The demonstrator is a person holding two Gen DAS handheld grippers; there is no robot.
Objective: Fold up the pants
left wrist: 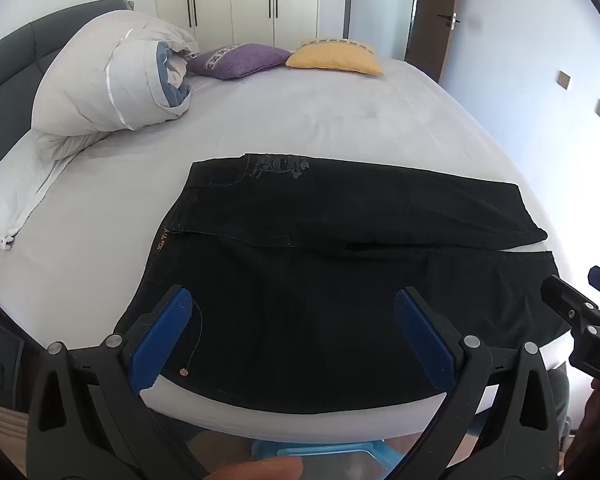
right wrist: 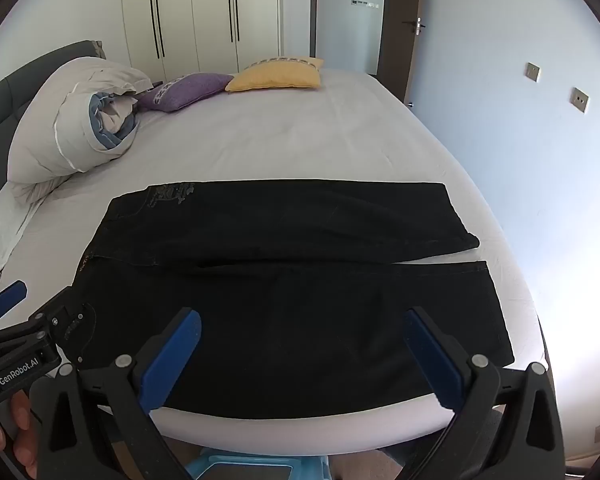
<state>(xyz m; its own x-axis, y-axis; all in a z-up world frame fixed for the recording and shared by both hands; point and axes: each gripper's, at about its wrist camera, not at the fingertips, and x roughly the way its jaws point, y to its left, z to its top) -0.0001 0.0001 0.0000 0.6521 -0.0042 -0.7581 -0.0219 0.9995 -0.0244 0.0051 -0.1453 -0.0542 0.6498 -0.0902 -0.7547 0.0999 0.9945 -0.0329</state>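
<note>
Nearest the cameras, the left gripper and the right gripper are both tilted down over the near edge of a bed, each with its blue-padded jaws spread wide and nothing between them. Just beyond and partly under the fingertips, a pair of black pants lies flat on the pale sheet, waistband to the left and both legs running to the right, the near leg close to the mattress edge and the far leg beside it with a thin gap near the hems. Neither gripper touches the cloth. Further back on the left sits a rolled white duvet against a dark grey headboard, then a purple cushion and a yellow cushion. Behind stand cream wardrobe doors and, to the right, a dark door.
</note>
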